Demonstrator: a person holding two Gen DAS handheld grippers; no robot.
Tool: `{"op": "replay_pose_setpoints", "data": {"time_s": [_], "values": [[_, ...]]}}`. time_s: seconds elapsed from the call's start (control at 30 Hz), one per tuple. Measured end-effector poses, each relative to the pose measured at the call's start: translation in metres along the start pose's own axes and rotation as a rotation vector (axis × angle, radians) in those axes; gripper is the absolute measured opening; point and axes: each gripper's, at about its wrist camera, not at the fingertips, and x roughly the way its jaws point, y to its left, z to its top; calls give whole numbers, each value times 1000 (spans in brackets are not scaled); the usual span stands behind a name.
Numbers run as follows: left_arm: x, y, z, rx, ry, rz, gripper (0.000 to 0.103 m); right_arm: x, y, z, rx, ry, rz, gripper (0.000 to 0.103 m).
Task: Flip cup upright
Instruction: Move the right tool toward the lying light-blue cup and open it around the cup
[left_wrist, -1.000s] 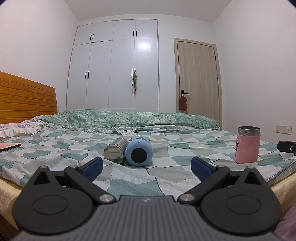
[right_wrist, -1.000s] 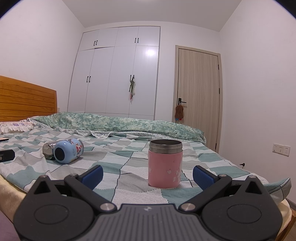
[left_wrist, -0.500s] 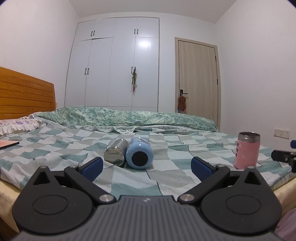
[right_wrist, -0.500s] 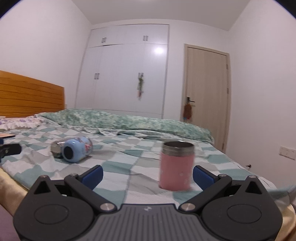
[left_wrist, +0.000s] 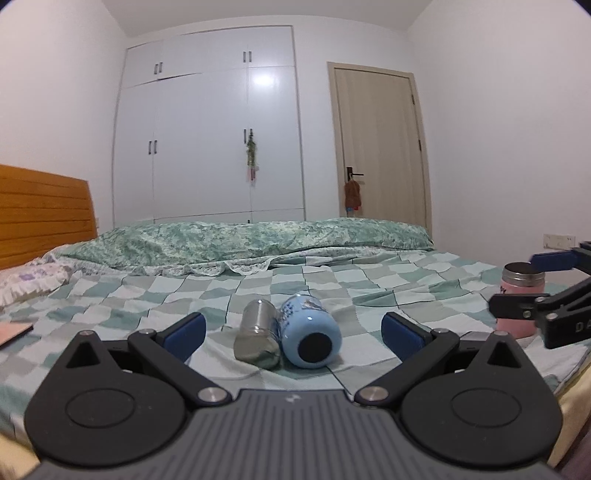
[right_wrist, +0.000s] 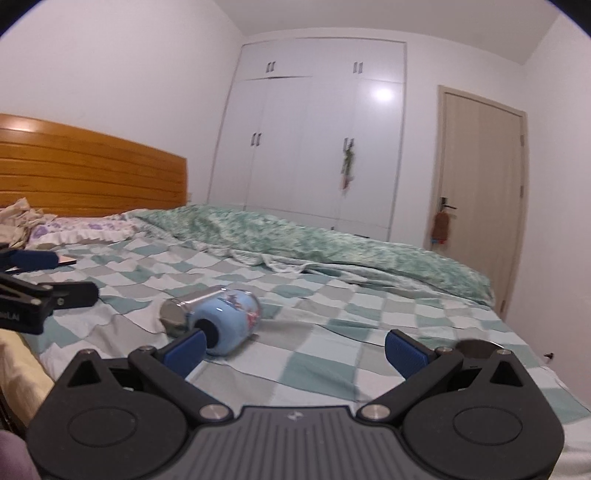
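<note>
A light blue cup (left_wrist: 309, 334) lies on its side on the checked bedspread, its dark base toward me. A steel cup (left_wrist: 258, 333) lies on its side against its left. My left gripper (left_wrist: 293, 330) is open and empty, just short of both. In the right wrist view the blue cup (right_wrist: 229, 323) and steel cup (right_wrist: 181, 314) lie ahead to the left. My right gripper (right_wrist: 295, 349) is open and empty. A pink cup (left_wrist: 519, 301) stands upright at the right, partly behind my right gripper's fingers (left_wrist: 550, 260); only its rim (right_wrist: 476, 347) shows in the right wrist view.
The bed (left_wrist: 406, 280) has a rolled green quilt (left_wrist: 240, 240) along its far side and a wooden headboard (right_wrist: 85, 170) with pillows at the left. A flat pinkish object (left_wrist: 13, 330) lies at the left. The bed's near edge runs under both grippers.
My right gripper has swung left and risen past the pink cup, which has slid behind its right finger. My left gripper has moved closer to the two lying cups.
</note>
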Motion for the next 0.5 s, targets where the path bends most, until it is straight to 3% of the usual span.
{"op": "replay_pose_setpoints", "data": {"time_s": [0.27, 0.5], "values": [[43, 39, 13, 67, 63, -82, 103, 63, 39, 34, 7, 82, 65, 103], [88, 67, 11, 121, 110, -126, 103, 127, 68, 58, 39, 224, 96, 103]]}}
